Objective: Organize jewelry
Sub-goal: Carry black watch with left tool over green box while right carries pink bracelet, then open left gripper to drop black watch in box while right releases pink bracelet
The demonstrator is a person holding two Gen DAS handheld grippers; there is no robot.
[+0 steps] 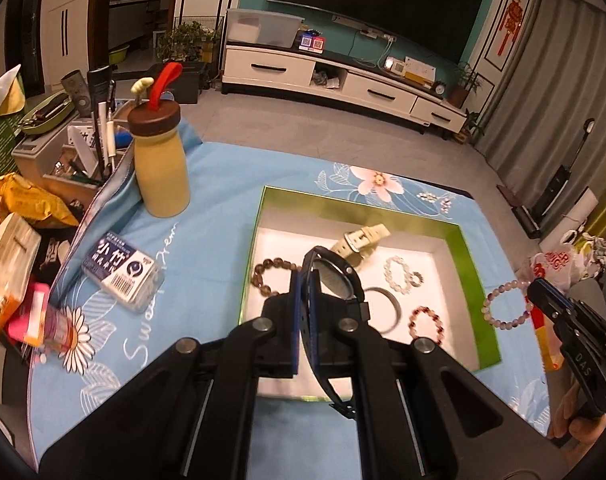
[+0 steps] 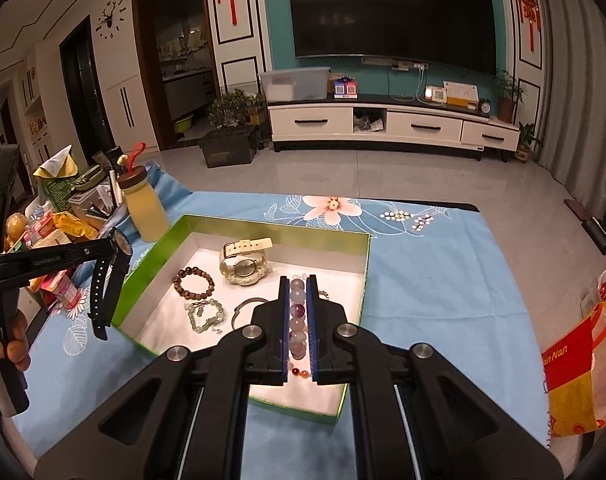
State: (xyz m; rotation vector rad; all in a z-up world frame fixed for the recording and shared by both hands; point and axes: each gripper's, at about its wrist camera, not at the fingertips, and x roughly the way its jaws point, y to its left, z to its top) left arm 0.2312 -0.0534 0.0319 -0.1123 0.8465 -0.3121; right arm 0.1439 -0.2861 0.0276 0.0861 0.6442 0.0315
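A green box (image 1: 469, 264) with a white floor holds a cream watch (image 1: 361, 242), a brown bead bracelet (image 1: 269, 276), a clear bead bracelet (image 1: 399, 274), a metal bangle (image 1: 389, 304) and a red bead bracelet (image 1: 425, 320). My left gripper (image 1: 304, 280) is shut on a black watch (image 1: 335, 280) above the box's near left part. My right gripper (image 2: 297, 292) is shut on a pale purple bead bracelet (image 2: 297, 320) over the box (image 2: 367, 256). The left gripper and its watch (image 2: 107, 280) show left of the box. The right gripper and bracelet (image 1: 505, 304) hang beside the box's right wall.
A blue flowered cloth (image 1: 207, 208) covers the table. A yellow bottle with a brown lid (image 1: 161, 160), a small printed box (image 1: 121, 272) and a heap of packets (image 1: 11, 256) stand on the left. Plastic bags (image 2: 583, 360) lie at the right edge.
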